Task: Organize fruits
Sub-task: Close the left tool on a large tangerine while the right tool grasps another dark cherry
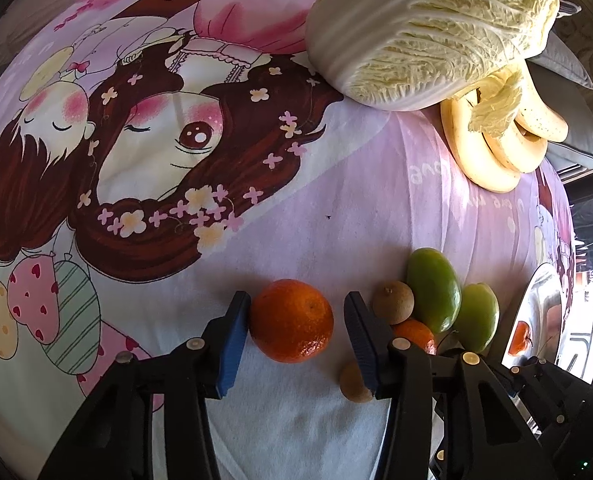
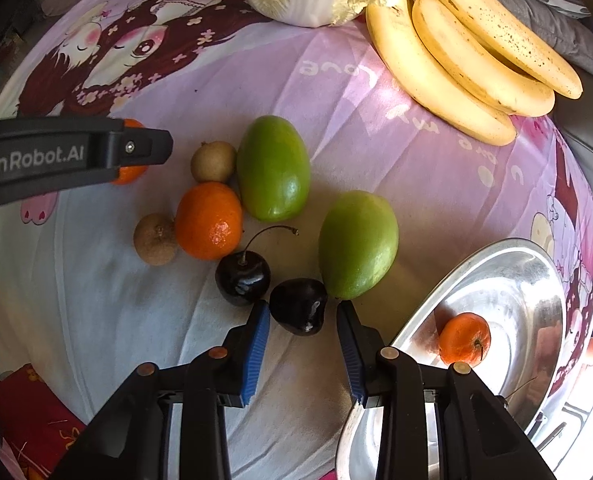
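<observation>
Fruits on a cartoon-print sheet (image 2: 356, 92) lettered "Love"; tangerine (image 1: 291, 321) between the left gripper (image 1: 296, 344) pads, left pad touching, right pad apart; dark cherry (image 2: 299, 306) inside the right gripper (image 2: 302, 344), jaws not quite pressing; steel bowl (image 2: 536, 280) at right holds one tangerine (image 2: 464, 339); left gripper's arm reads "GenRobot.AI".

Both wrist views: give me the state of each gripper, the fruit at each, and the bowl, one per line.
left gripper: open, straddling a mandarin, pads not clearly pressing
mandarin: resting on the cloth
right gripper: open around a dark cherry
dark cherry: on the cloth, stemless
steel bowl: holds one mandarin
</observation>
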Motion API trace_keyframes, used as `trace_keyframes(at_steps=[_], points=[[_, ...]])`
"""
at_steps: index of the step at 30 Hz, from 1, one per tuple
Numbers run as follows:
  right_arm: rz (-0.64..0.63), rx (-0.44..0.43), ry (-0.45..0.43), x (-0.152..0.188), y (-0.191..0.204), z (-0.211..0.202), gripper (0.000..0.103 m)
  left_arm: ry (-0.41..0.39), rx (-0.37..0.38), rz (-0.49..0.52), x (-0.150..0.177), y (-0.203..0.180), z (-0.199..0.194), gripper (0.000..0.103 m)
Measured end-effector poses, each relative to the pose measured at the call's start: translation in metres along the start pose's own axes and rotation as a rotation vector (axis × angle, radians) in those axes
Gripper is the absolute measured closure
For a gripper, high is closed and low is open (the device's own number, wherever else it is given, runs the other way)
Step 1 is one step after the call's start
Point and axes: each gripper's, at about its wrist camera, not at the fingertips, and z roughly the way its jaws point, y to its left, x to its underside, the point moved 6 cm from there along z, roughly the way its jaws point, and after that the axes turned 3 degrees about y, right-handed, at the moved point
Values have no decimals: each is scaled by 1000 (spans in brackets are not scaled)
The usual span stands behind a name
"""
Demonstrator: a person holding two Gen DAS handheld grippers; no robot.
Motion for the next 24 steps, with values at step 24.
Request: trace_keyframes(at_steps=[24], points=[[56, -57, -116, 16, -15, -14, 71, 0, -40, 18, 0, -4, -1, 61]])
